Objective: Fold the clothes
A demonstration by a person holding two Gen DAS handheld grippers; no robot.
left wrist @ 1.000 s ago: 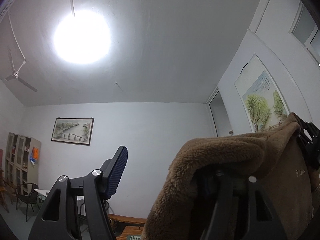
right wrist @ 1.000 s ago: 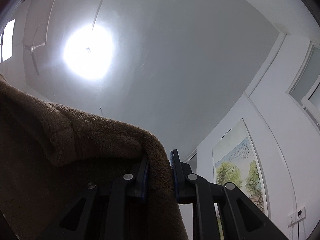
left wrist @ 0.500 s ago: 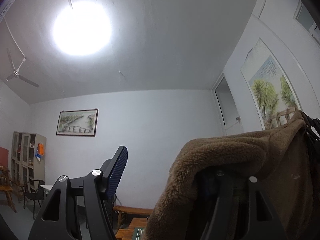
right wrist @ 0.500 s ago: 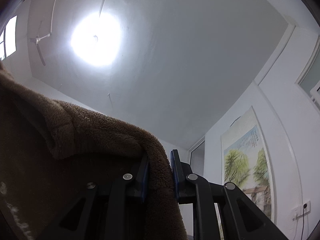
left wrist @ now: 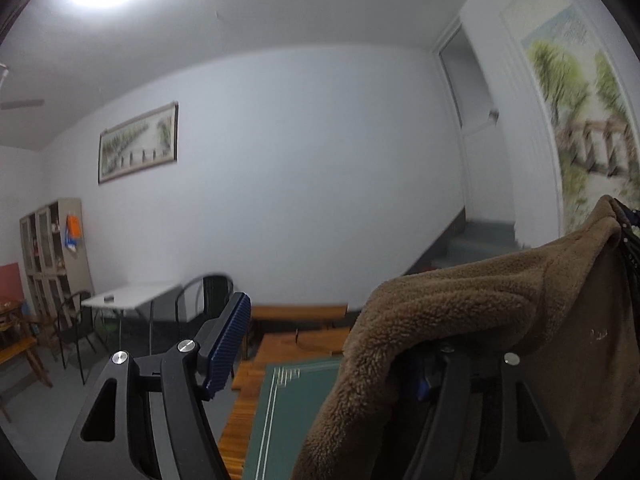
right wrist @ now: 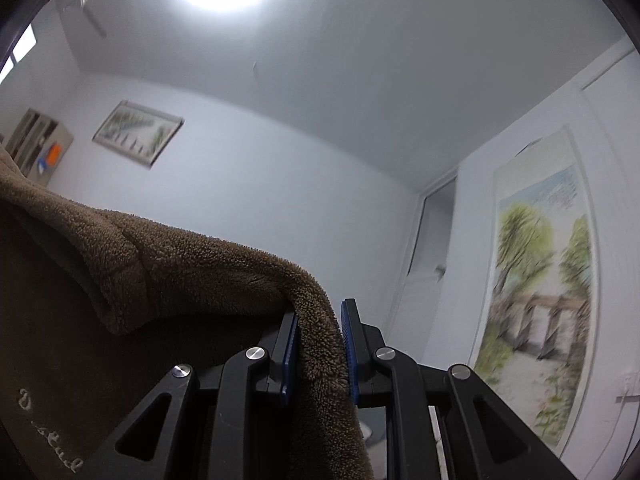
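Note:
A brown fleece garment [left wrist: 460,312] hangs in the air between my two grippers. In the left wrist view it drapes over the right finger and hides it; the left finger's blue pad [left wrist: 230,344] stands bare and far from it, so my left gripper [left wrist: 320,356] is open. In the right wrist view my right gripper [right wrist: 320,354] is shut on the garment's fleece edge [right wrist: 316,320], with the cloth [right wrist: 120,280] spreading to the left and pale embroidered letters [right wrist: 48,444] at the lower left.
Below lies a green mat [left wrist: 288,412] on a wooden surface [left wrist: 244,400]. A wooden bench [left wrist: 296,314], a white table [left wrist: 128,296], dark chairs [left wrist: 208,292] and a cabinet [left wrist: 52,256] stand further off. A door [left wrist: 480,160] and a landscape scroll [left wrist: 576,120] are on the right.
Both cameras have tilted down from the ceiling toward the room, so the floor, mat and furniture have come into view. The garment stays held up between the grippers.

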